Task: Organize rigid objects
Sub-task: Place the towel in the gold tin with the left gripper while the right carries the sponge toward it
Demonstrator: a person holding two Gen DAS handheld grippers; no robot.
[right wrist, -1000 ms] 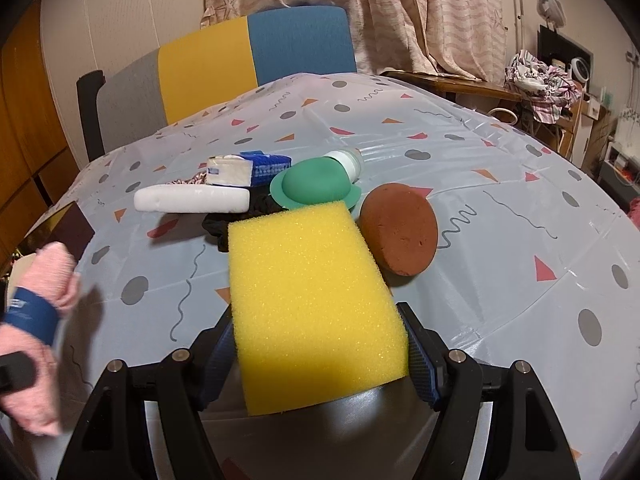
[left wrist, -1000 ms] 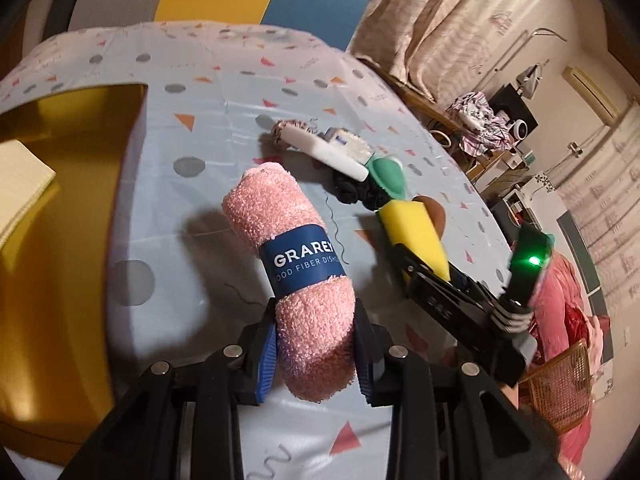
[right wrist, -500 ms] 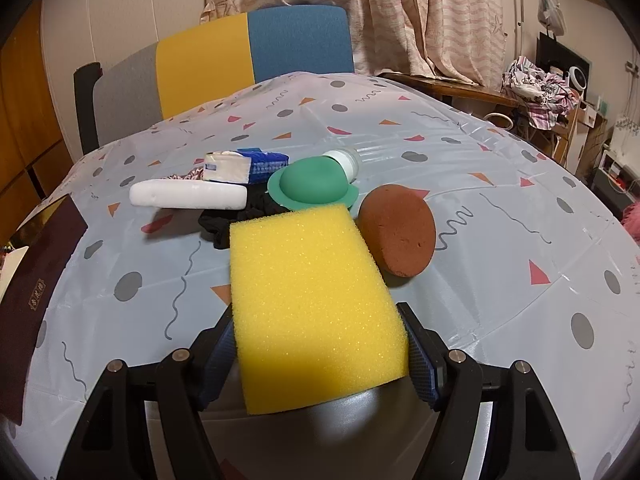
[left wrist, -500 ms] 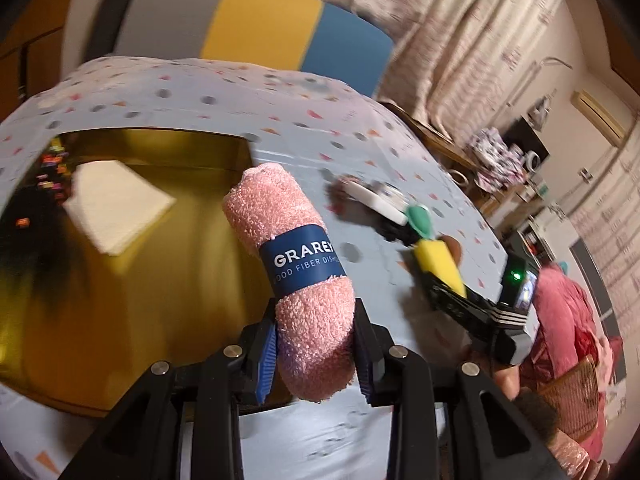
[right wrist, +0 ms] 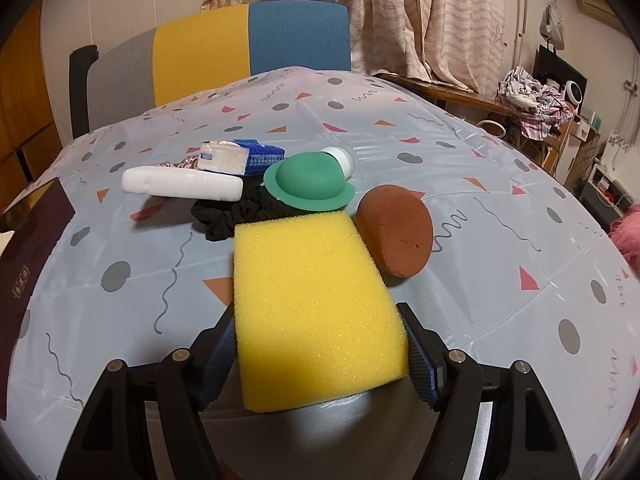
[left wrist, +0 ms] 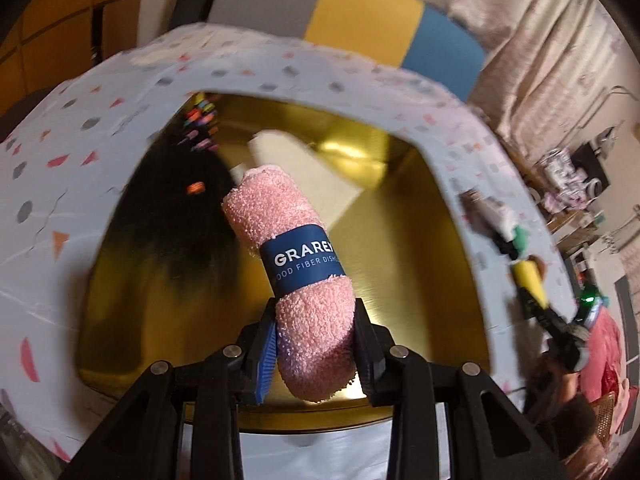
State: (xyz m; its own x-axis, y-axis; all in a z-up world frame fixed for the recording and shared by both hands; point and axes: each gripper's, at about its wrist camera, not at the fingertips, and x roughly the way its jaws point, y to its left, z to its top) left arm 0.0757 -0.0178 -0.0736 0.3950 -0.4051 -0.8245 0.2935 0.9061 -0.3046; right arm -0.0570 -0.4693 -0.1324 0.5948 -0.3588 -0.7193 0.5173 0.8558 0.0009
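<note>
My left gripper (left wrist: 316, 350) is shut on a rolled pink dishcloth (left wrist: 292, 264) with a blue paper band, held above the open gold box (left wrist: 420, 240). Inside the box lie a black furry item (left wrist: 176, 216) and a cream pad (left wrist: 304, 160). My right gripper (right wrist: 320, 354) is shut on a yellow sponge (right wrist: 312, 308), held just above the table. Beyond it lie a brown round sponge (right wrist: 396, 236), a green dome lid (right wrist: 310, 184), a white foam bar (right wrist: 182, 184), a black cloth (right wrist: 240, 212) and a blue and white pack (right wrist: 240, 156).
The table (right wrist: 500, 208) has a pale blue patterned cover. The gold box's dark side (right wrist: 24, 272) shows at the left edge of the right wrist view. A grey, yellow and blue chair (right wrist: 224, 52) stands behind the table. Cluttered furniture (right wrist: 536, 92) is at the right.
My left gripper has carried the pink dishcloth leftward from over the table to above the middle of the gold box. My right gripper and the yellow sponge have hardly moved.
</note>
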